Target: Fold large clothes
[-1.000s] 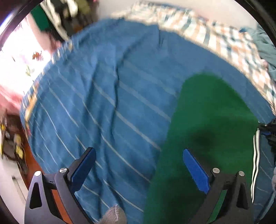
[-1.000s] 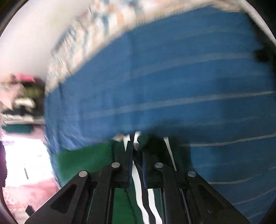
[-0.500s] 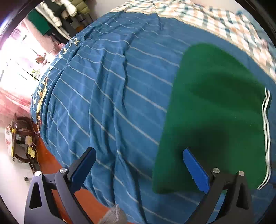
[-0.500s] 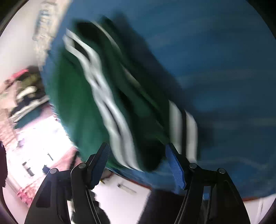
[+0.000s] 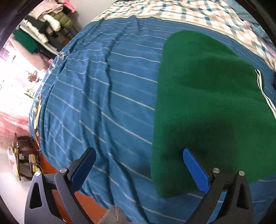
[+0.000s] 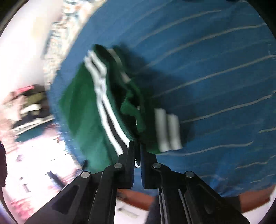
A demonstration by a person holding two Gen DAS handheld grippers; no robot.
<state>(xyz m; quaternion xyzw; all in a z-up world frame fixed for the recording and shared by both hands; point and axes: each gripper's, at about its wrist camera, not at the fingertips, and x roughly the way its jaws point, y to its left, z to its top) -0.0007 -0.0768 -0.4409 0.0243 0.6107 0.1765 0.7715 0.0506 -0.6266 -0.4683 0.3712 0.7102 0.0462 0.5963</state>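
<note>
A green garment [image 5: 207,103] with white side stripes lies folded on the blue striped bed cover [image 5: 103,103]. My left gripper [image 5: 138,152] hangs open above the bed. Its right finger is over the garment's near corner, and nothing sits between the jaws. In the right wrist view the same green garment [image 6: 82,106] is bunched near the bed's edge. My right gripper [image 6: 137,146] has its jaws closing, almost together, with the garment's white-striped edge pinched between them.
A plaid blanket [image 5: 189,12] covers the far end of the bed. Stacked folded clothes [image 5: 48,22] sit at the far left. Beyond the bed's near edge are orange-red floor [image 5: 89,203] and a dark wooden piece of furniture [image 5: 22,160].
My right gripper opened wide over the garment, then shut again on its striped edge. The left gripper stayed open and drifted sideways, so more of the bed's edge and the floor shows.
</note>
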